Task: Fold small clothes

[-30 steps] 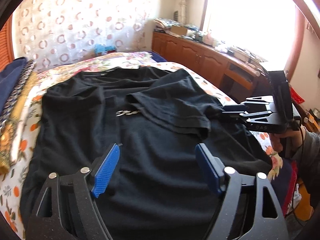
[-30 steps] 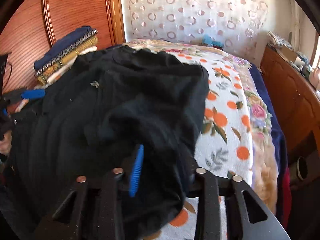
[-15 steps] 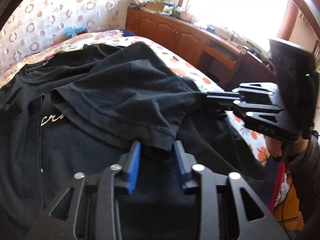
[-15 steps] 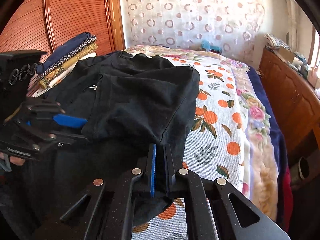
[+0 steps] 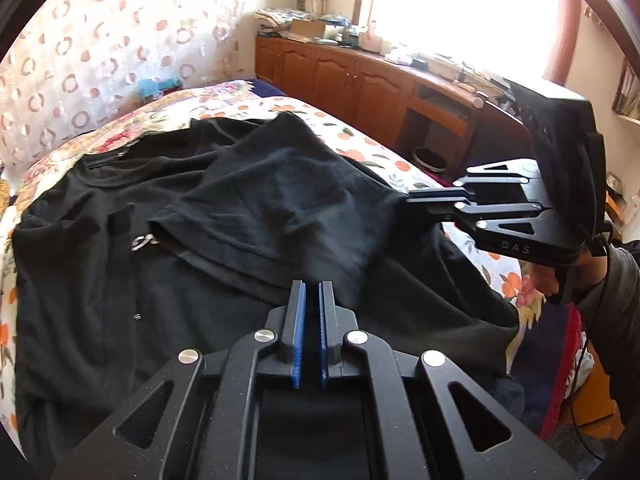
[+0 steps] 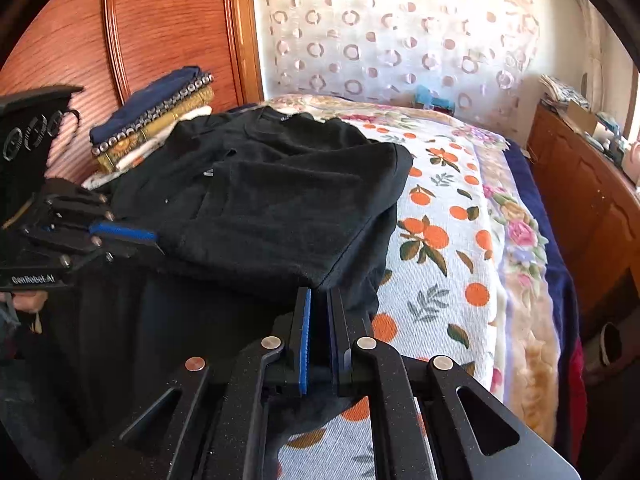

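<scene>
A black T-shirt (image 5: 132, 312) lies spread on the bed, its right side folded over the chest as a flap (image 5: 280, 208). It also shows in the right wrist view (image 6: 260, 208). My left gripper (image 5: 311, 292) is shut on the flap's near corner. My right gripper (image 6: 318, 300) is shut on the flap's other corner at the shirt's right edge. Each gripper shows in the other's view: the right one (image 5: 408, 198) and the left one (image 6: 156, 242). Both hold the flap slightly raised.
The bed has an orange-and-flower sheet (image 6: 448, 248). A stack of folded clothes (image 6: 152, 120) sits by the wooden headboard (image 6: 160, 28). A wooden cabinet (image 5: 360, 76) with clutter runs along the bed's far side under the window.
My left gripper moved from open over the shirt's middle to the flap's corner and shut on it. My right gripper closed tight on the sleeve edge. The flap is now stretched between them.
</scene>
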`<move>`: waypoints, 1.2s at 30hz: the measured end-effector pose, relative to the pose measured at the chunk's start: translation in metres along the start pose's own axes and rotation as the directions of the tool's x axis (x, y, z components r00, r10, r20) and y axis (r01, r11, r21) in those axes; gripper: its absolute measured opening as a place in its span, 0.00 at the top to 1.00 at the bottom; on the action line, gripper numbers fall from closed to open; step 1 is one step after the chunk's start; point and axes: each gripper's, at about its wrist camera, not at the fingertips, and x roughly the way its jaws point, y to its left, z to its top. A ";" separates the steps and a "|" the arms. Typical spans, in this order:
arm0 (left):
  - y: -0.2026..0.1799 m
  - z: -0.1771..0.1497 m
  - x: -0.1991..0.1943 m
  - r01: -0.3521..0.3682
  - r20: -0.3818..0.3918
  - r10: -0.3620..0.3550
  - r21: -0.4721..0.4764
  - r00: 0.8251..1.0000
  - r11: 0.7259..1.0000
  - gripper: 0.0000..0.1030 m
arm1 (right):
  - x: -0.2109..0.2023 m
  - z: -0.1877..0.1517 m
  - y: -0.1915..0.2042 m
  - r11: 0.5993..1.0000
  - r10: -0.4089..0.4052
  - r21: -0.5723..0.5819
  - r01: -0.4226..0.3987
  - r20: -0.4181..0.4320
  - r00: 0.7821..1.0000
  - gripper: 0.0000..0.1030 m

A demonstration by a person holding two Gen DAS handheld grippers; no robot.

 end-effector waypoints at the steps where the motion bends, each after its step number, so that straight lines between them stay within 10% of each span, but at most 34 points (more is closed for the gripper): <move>1: 0.003 0.001 -0.001 -0.007 0.002 0.007 -0.004 1.000 1.000 0.94 | 0.000 0.000 -0.001 1.000 -0.004 0.003 0.004 -0.003 1.000 0.93; 9: 0.034 0.001 -0.018 -0.079 0.060 0.081 -0.036 0.995 0.996 0.52 | -0.010 0.005 -0.003 0.999 -0.005 0.032 0.005 0.016 1.000 0.92; 12: 0.049 0.001 -0.026 -0.111 0.090 0.118 -0.081 0.989 0.991 0.20 | -0.014 0.005 0.000 1.000 -0.003 0.031 0.003 0.031 1.000 0.92; 25: 0.112 -0.004 -0.032 -0.162 0.061 0.173 -0.159 0.983 0.974 0.20 | -0.008 0.015 -0.002 0.999 -0.012 0.030 0.010 0.050 0.999 0.89; 30: 0.149 0.002 -0.036 -0.217 0.058 0.230 -0.177 0.971 0.960 0.19 | 0.013 0.033 -0.007 0.999 -0.027 0.049 0.024 0.048 0.998 0.59; 36: 0.197 0.015 -0.040 -0.278 0.050 0.293 -0.197 0.955 0.940 0.19 | 0.041 0.053 -0.021 0.997 -0.038 0.071 0.035 0.031 0.999 0.56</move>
